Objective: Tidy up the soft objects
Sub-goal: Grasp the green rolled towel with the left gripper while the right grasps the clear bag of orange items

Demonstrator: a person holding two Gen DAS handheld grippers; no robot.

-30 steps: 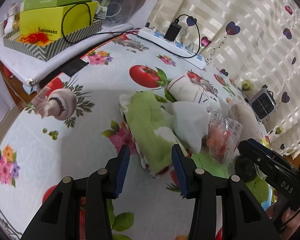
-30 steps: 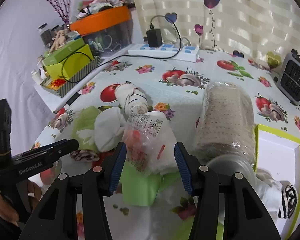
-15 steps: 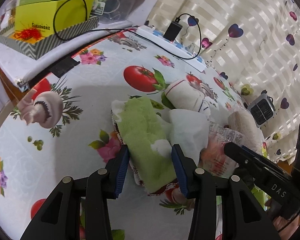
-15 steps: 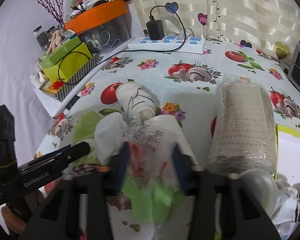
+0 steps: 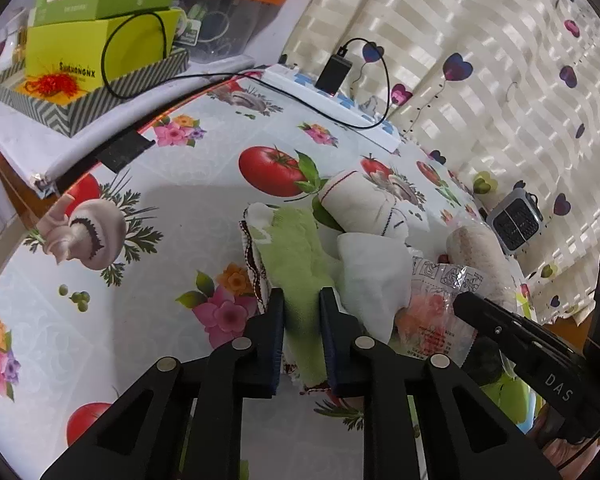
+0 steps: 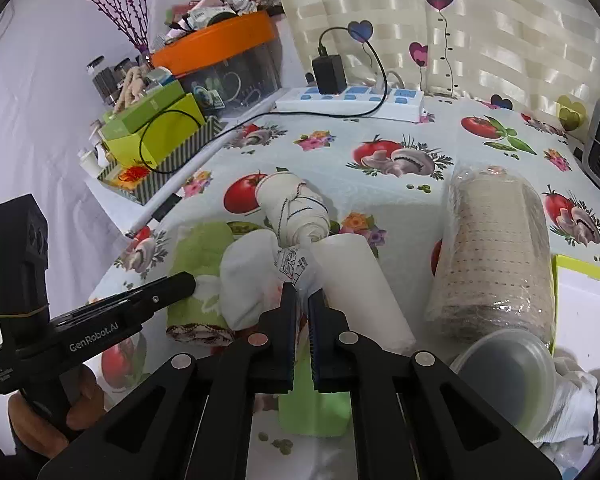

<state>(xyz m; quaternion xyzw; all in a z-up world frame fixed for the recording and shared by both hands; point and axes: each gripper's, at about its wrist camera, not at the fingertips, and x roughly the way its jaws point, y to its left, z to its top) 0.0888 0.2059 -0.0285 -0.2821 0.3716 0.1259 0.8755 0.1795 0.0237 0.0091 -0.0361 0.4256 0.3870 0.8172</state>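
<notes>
Scene: pile of soft goods mid-desk (image 5: 148,240) on a tomato-and-mushroom print cloth, both grippers nosed into it.
Left gripper (image 5: 302,312): fingers closing, pads already pressing the near end of the green towel (image 5: 296,256); terry bunches between them.
Right gripper (image 6: 302,312): fingers nearly together, pinching the crinkly plastic packet (image 6: 290,266) by its top edge; film only, contents not squeezed as far as I can tell.
Towel position: folded, lying lengthwise away from the left gripper, touching the white cloth (image 5: 370,276) on its right.
Packet position: wedged between the white cloth and a white roll (image 6: 356,288), over a green pad (image 6: 314,412).
Neighbours: tied cream bundle (image 6: 294,208) just behind; wrapped dotted roll (image 6: 496,256) to the right, apart from the grip.
Towel handling: light, limp, high friction; will sag and unfold if lifted by one end. Better hold is across the full folded stack, mid-length.
Packet handling: light, slick film, crushes easily; edge pinch may slip or tear. Hold at the sealed seam.
Risk: both lifts may drag the white cloth along.
</notes>
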